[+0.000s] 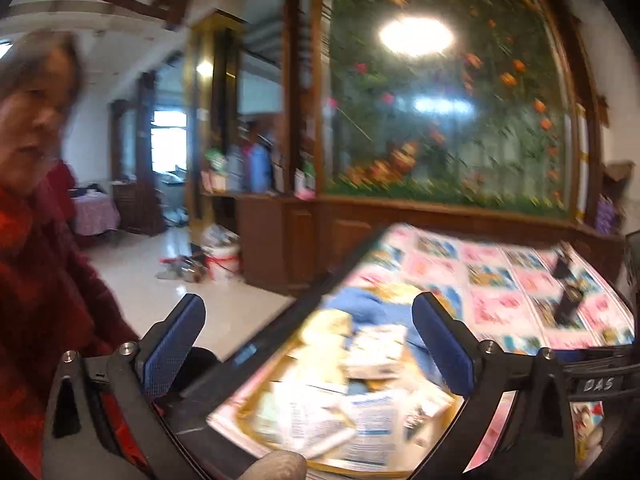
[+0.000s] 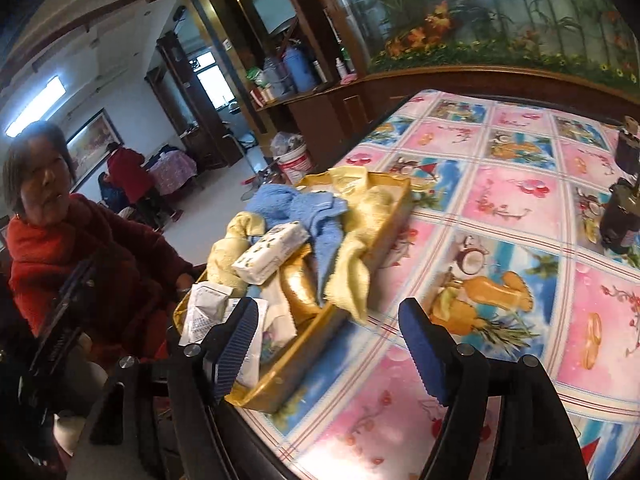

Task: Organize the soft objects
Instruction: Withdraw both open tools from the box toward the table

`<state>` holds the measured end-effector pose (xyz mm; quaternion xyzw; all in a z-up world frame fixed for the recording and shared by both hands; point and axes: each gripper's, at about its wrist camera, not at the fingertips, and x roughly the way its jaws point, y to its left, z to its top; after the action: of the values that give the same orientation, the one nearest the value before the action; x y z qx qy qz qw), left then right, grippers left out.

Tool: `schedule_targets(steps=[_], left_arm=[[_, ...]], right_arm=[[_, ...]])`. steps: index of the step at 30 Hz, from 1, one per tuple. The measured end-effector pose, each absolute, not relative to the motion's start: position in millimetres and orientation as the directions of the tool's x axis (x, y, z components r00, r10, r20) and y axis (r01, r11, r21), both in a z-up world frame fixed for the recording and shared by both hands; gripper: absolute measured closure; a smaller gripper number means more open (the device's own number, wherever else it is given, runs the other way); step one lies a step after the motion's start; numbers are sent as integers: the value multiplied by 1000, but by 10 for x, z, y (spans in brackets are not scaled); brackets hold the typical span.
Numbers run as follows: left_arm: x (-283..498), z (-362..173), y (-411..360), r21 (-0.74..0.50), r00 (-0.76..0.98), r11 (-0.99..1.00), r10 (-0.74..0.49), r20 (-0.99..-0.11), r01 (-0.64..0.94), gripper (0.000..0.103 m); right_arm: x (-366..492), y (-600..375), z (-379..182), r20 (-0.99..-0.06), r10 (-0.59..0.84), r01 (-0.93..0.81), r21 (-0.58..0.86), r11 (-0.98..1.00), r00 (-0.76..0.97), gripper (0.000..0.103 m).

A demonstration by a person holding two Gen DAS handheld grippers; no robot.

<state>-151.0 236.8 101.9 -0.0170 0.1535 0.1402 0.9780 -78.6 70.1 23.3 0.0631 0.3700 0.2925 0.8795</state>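
A gold tray stands at the left edge of the table and holds a jumble of soft things. Among them are a blue towel, yellow cloths, a wrapped tissue pack and white packets. My right gripper is open just before the tray's near right corner, with nothing between its fingers. In the blurred left wrist view my left gripper is wide open and empty above the tray, with the blue towel and tissue packs showing between its fingers.
A pink and blue patterned cloth covers the table. Dark devices stand at its right edge. A person in a red coat sits close to the tray's left side. A wooden cabinet and a bucket lie beyond.
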Motion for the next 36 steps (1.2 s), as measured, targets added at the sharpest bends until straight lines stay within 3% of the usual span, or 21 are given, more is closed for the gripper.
schedule_targets(steps=[2, 5, 9, 21, 36], left_arm=[[-1369, 1018, 2285, -17, 905, 974, 204, -374, -227, 0], [-1339, 1033, 2158, 5, 896, 962, 255, -363, -272, 0], [-1332, 999, 2122, 25, 865, 946, 305, -399, -322, 0], [-1261, 737, 2279, 28, 771, 911, 363, -523, -410, 0], [-1221, 602, 2455, 21, 745, 909, 354, -566, -416, 0]], right_arm=[[-800, 638, 191, -622, 538, -445, 317, 838, 570, 28], [-871, 560, 174, -627, 496, -422, 278, 863, 601, 28], [-975, 471, 152, -621, 445, -402, 218, 889, 645, 15], [-1044, 631, 61, -645, 427, -440, 155, 885, 633, 13], [-1043, 968, -122, -705, 384, -474, 77, 877, 596, 13]])
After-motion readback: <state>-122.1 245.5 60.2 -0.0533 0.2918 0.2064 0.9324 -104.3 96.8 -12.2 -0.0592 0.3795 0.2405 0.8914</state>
